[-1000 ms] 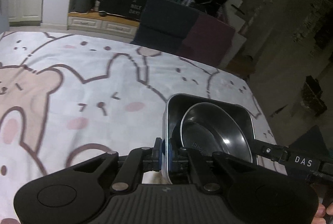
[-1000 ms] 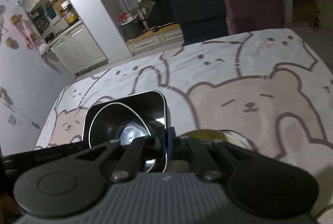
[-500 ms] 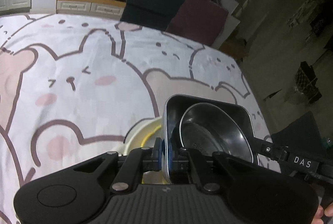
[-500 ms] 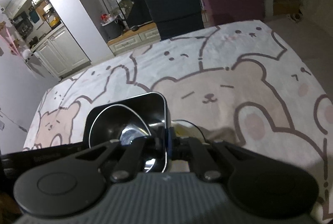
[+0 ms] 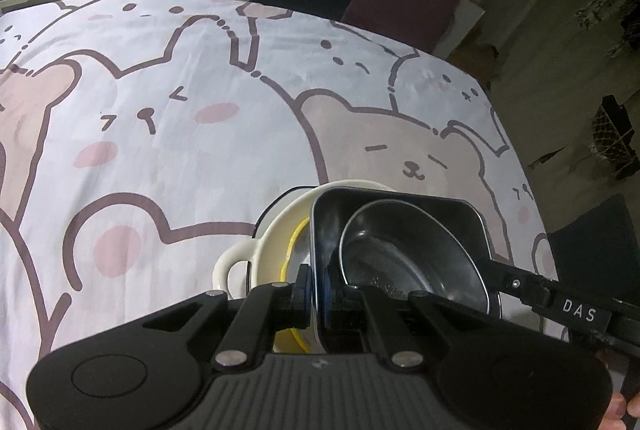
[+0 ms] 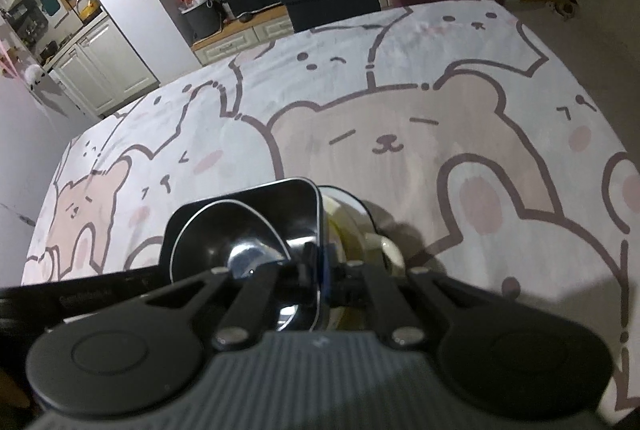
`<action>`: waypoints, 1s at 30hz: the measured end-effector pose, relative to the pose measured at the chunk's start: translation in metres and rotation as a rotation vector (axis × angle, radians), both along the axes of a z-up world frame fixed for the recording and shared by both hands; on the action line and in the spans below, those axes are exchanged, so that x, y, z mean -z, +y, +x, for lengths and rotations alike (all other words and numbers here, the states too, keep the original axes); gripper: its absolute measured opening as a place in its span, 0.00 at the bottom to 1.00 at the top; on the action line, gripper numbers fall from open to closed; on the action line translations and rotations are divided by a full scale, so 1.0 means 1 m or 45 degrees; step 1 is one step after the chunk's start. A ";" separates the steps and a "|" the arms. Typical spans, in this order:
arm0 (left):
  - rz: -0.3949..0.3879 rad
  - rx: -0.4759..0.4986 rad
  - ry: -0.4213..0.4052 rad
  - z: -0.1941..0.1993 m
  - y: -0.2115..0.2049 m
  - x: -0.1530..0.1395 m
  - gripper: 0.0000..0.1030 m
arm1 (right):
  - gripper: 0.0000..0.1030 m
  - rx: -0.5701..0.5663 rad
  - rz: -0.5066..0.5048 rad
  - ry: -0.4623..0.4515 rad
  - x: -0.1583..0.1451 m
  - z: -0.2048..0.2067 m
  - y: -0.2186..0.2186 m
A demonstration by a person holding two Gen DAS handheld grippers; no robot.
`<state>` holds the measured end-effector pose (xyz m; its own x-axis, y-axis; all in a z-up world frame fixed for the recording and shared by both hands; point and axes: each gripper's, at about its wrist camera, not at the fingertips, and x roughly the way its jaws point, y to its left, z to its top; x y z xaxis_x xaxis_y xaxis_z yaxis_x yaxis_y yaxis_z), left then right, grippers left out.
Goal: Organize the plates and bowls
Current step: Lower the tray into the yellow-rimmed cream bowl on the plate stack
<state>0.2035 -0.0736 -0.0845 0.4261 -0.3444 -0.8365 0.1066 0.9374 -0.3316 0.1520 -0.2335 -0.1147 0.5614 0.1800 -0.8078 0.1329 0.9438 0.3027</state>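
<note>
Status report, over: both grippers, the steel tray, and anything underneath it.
Left gripper and right gripper both shut on square steel tray, opposite rims. Round steel bowl nested inside. Cream two-handled dish directly beneath, on bear tablecloth.

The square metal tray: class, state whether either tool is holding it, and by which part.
Both hold it. The left tool pinches the square metal tray on its left rim; the right tool pinches the opposite rim. A round bowl sits inside.

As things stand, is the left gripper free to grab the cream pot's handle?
Probably not: the left gripper is shut on the square metal tray's rim. The cream pot's handle lies just left, unobstructed.
</note>
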 end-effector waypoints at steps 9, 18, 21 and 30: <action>0.023 0.014 0.014 0.002 -0.003 0.003 0.06 | 0.04 -0.013 -0.014 0.039 0.005 0.004 0.003; 0.041 0.028 0.026 0.004 -0.005 0.007 0.06 | 0.04 -0.014 -0.022 0.062 0.011 0.008 0.001; 0.047 0.031 0.030 0.004 -0.006 0.008 0.06 | 0.04 -0.017 -0.026 0.070 0.013 0.010 0.001; 0.054 0.036 0.031 0.005 -0.006 0.009 0.06 | 0.04 -0.022 -0.029 0.086 0.018 0.013 0.000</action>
<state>0.2084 -0.0799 -0.0932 0.3959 -0.3200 -0.8607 0.1254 0.9474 -0.2945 0.1652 -0.2332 -0.1326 0.5026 0.1700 -0.8477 0.1362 0.9527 0.2718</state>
